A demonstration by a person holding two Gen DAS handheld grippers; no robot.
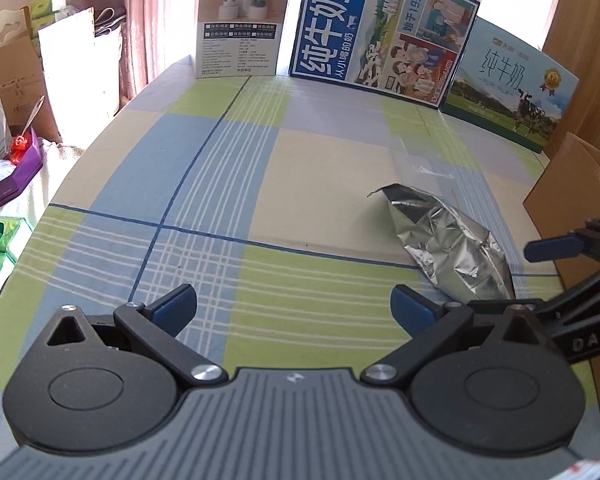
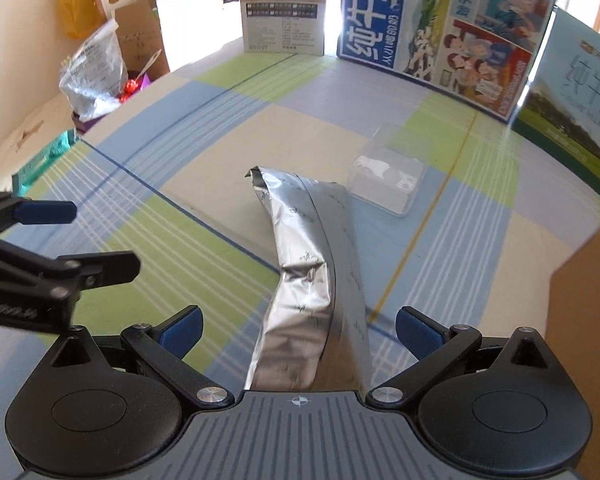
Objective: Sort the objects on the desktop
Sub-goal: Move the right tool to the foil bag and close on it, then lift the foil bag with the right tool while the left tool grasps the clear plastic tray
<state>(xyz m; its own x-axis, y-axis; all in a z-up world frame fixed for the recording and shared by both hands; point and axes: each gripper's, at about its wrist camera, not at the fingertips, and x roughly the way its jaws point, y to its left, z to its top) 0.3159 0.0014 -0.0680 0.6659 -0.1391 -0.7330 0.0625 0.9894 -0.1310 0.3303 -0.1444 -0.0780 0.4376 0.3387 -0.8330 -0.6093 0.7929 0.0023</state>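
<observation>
Here, moving left to right, we first meet our left claw [image 1: 293, 309], its blue-padded fingers spread wide apart and holding nothing, poised over a tabletop [image 1: 228, 168] covered in a checked cloth of blue, green and cream. To its right lies the crumpled silver foil bag [image 1: 446, 240], resting on the cloth with its torn mouth pointing away from us. From the right wrist view, that same foil bag [image 2: 308, 280] runs lengthwise straight between the fingers of our right claw [image 2: 299, 333], which are also spread wide and not touching it. Just beyond the bag and slightly right sits a small clear plastic box [image 2: 388, 180], close to the bag's far end; whether they touch we cannot tell. Further right, a brown cardboard box [image 1: 572, 196] stands at the table's edge. Along the back stand a white product box [image 1: 242, 24] and two milk cartons. We judge the bag to be light, thin and floppy, its smooth foil likely slippery and quick to crease, so a pinch across the flattened, folded middle should hold better than the loose open end. The plastic box looks rigid but slick, and probably best gripped across its short sides.
</observation>
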